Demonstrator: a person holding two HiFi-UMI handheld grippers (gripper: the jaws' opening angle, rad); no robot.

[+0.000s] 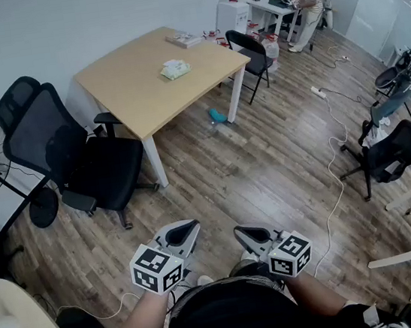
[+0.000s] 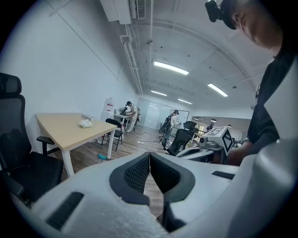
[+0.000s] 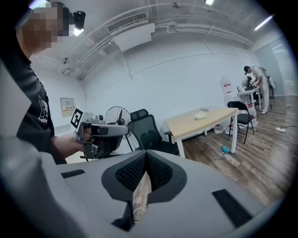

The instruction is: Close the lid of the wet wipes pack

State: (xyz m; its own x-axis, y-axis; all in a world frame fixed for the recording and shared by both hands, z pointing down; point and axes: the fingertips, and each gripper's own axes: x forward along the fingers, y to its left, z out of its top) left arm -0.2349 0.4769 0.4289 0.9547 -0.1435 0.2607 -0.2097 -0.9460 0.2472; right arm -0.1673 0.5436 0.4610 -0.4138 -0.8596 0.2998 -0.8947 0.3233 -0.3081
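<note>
Wet wipes pack (image 1: 175, 69) seems too small to tell open from closed.

The counter (image 1: 141, 85) at upper centre is seen in pale tan wood, the wet wipes pack (image 1: 175, 69) in pale green and white. The floor (image 1: 267, 173) is patterned in grey-brown planks. The left gripper (image 1: 189, 228) and right gripper (image 1: 239, 232) are finished light grey, with black fingers (image 2: 135, 175) and black-and-white square markers (image 1: 156, 268).
</note>
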